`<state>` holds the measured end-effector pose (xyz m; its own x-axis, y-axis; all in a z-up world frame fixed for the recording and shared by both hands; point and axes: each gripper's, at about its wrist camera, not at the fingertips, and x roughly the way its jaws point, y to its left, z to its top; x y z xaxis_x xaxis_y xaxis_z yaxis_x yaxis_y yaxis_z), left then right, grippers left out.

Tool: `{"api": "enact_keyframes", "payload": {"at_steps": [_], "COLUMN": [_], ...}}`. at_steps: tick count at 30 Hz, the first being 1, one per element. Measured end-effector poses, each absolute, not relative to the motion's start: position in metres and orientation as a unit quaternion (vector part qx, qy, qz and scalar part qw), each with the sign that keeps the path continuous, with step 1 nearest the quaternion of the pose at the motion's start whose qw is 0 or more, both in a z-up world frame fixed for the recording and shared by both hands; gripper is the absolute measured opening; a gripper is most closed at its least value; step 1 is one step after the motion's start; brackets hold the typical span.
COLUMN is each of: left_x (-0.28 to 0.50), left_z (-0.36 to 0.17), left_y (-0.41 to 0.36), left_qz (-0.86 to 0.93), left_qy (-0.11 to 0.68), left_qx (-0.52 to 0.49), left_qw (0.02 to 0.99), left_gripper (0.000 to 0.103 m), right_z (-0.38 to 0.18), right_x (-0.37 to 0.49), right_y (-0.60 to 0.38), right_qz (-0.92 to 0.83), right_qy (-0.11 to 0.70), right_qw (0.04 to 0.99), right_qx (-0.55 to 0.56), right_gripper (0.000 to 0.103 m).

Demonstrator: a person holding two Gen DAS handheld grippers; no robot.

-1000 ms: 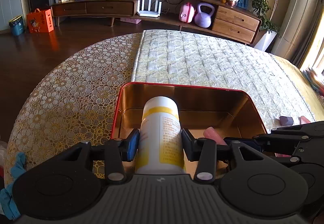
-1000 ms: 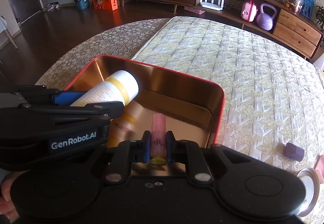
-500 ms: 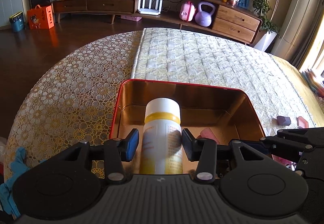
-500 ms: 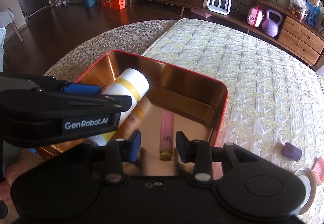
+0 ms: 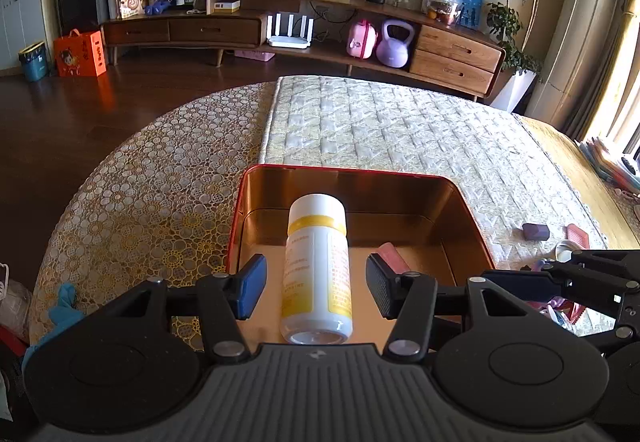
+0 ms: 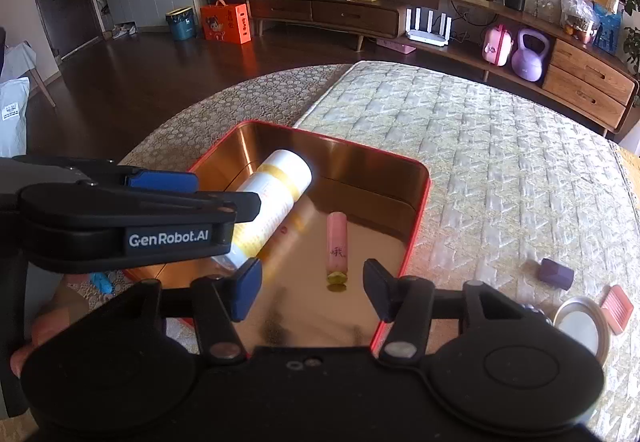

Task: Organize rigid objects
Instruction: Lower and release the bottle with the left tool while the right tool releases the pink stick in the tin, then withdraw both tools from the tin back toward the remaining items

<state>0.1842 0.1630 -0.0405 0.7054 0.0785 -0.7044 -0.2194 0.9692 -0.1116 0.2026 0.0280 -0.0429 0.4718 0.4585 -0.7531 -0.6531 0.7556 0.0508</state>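
A red-rimmed gold tin [image 5: 352, 172] [image 6: 416, 242] sits on the table. A white bottle with yellow bands [image 5: 317, 266] [image 6: 272, 202] lies on its side in the tin. A pink tube [image 6: 336, 246] [image 5: 394, 256] lies in the tin to its right. My left gripper [image 5: 316, 284] is open, its pads on either side of the bottle without touching it. My right gripper [image 6: 312, 288] is open and empty, just behind the pink tube. The left gripper's arm [image 6: 132, 218] shows in the right wrist view.
On the quilted mat [image 6: 500, 162] right of the tin lie a purple block [image 6: 555, 273], a pink ridged piece [image 6: 617, 302] and a round metal lid [image 6: 582, 326]. A lace cloth [image 5: 152, 202] covers the table's left side. Blue cloth [image 5: 60, 306] hangs at the left edge.
Both grippers opened and pulled back. The left let go of the bottle and the right let go of the pink tube; both now lie in the tin.
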Motion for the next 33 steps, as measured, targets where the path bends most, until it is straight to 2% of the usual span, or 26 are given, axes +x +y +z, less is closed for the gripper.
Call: {"api": "enact_keyframes", "payload": {"at_steps": [2,4,7,11,14,21,24,33], "left_x": [0.179,0.171,0.163,0.153,0.146,0.132,0.125,0.113], "left_z": [-0.037,-0.032,-0.026,-0.020,-0.015,-0.006,-0.004,-0.006], "left_y": [0.159,0.156,0.149,0.140,0.133,0.114,0.104,0.069], "left_qz": [0.075,0.068,0.062,0.055,0.051,0.038,0.027,-0.004], "left_qy": [0.371,0.361,0.355,0.350,0.346,0.340,0.336,0.338], "left_qx": [-0.093,-0.094,-0.089,-0.085,-0.081,-0.079,-0.077,-0.074], "left_qw": [0.921,0.925,0.929,0.931,0.933,0.936,0.938,0.938], "left_gripper": [0.058,0.067,0.068,0.068,0.072,0.075,0.081,0.083], "right_z": [-0.039,-0.034,-0.028,-0.020,-0.016,-0.006,-0.004,-0.012], "right_x": [0.198,0.193,0.186,0.176,0.168,0.151,0.145,0.126], "right_y": [0.023,0.016,0.005,-0.012,-0.025,-0.062,-0.080,-0.127], "right_qz": [0.327,0.327,0.328,0.328,0.327,0.315,0.308,0.269], "right_qy": [0.392,0.389,0.384,0.375,0.369,0.355,0.354,0.341], "right_qw": [0.852,0.854,0.858,0.864,0.868,0.879,0.883,0.900], "right_qx": [-0.117,-0.108,-0.096,-0.077,-0.063,-0.035,-0.025,-0.017], "right_gripper": [0.059,0.062,0.064,0.075,0.080,0.088,0.090,0.103]}}
